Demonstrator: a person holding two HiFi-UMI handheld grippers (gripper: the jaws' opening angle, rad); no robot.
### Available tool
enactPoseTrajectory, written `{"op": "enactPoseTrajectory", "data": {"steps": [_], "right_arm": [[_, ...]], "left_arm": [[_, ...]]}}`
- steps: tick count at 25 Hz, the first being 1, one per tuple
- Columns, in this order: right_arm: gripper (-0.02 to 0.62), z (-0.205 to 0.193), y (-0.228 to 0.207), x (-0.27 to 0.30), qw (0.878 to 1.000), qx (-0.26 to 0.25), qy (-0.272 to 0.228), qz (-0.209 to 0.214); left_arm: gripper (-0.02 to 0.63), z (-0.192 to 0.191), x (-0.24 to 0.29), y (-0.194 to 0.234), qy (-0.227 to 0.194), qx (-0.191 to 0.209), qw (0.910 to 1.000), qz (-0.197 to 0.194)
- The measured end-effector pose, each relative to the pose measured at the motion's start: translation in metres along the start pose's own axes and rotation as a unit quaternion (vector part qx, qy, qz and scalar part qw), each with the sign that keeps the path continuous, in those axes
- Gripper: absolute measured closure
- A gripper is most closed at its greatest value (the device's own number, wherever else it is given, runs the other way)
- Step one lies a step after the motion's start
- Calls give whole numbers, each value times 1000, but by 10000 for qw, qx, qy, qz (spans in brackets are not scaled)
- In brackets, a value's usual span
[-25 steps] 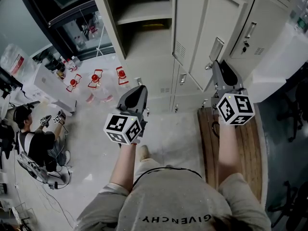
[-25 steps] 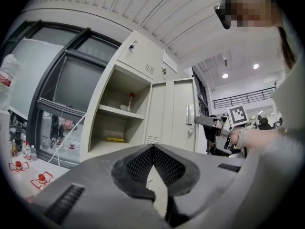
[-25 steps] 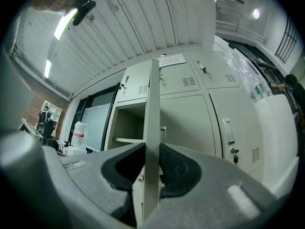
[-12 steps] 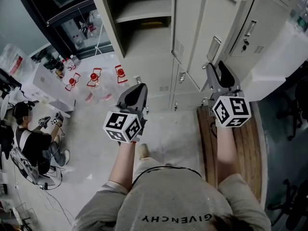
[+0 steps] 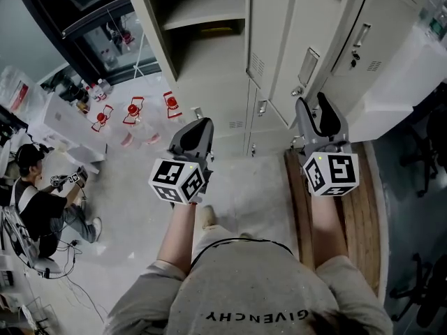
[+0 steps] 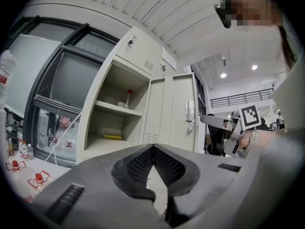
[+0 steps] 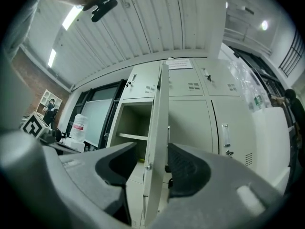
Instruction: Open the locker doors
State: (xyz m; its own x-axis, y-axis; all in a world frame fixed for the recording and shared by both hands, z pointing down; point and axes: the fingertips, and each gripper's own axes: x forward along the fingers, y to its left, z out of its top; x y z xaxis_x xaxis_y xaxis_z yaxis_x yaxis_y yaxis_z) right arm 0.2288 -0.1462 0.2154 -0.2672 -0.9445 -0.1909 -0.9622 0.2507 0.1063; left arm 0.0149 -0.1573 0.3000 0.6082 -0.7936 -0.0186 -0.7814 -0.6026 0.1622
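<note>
The grey locker bank fills the top of the head view. Its left compartment [image 5: 209,33] stands open, showing a shelf [image 6: 116,109]. That compartment's door [image 5: 272,40] is swung out towards me, with a latch plate [image 5: 307,65] near its free edge. My right gripper [image 5: 314,109] sits at that edge. Its jaws have just been opening, and the door edge [image 7: 157,128] stands between the spread pads [image 7: 188,171] without being pressed. My left gripper [image 5: 198,125] hovers lower left, away from the lockers. It is shut on nothing, its pads [image 6: 167,163] meeting at the tip.
A closed locker door with a handle [image 5: 360,40] is to the right, and small lower doors [image 5: 260,109] sit below. A wooden board [image 5: 349,208] lies under my right arm. Red-capped bottles [image 5: 133,110] stand on the floor at left, near a seated person [image 5: 42,201]. A white bulky object [image 5: 405,82] is far right.
The right gripper's jaws have spread apart around the door edge, and the gripper has drawn back towards me, below the latch plate. The left gripper has stayed put.
</note>
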Motion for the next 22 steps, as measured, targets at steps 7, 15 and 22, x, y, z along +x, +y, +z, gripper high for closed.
{"op": "enactPoseTrajectory", "data": {"steps": [7,15,22], "right_arm": [[467,-6,17,-3,10000,-9,26,96],[572,-32,47,13,9991,177,202,318],[592,-64,88,44,9961,397,418,669]], "left_arm": [[607,-5,1,10,40,-9,10000,36],[607,-14,-2,50,39,20,9995,299],[607,-24,-12,99,61,62,9985,542]]}}
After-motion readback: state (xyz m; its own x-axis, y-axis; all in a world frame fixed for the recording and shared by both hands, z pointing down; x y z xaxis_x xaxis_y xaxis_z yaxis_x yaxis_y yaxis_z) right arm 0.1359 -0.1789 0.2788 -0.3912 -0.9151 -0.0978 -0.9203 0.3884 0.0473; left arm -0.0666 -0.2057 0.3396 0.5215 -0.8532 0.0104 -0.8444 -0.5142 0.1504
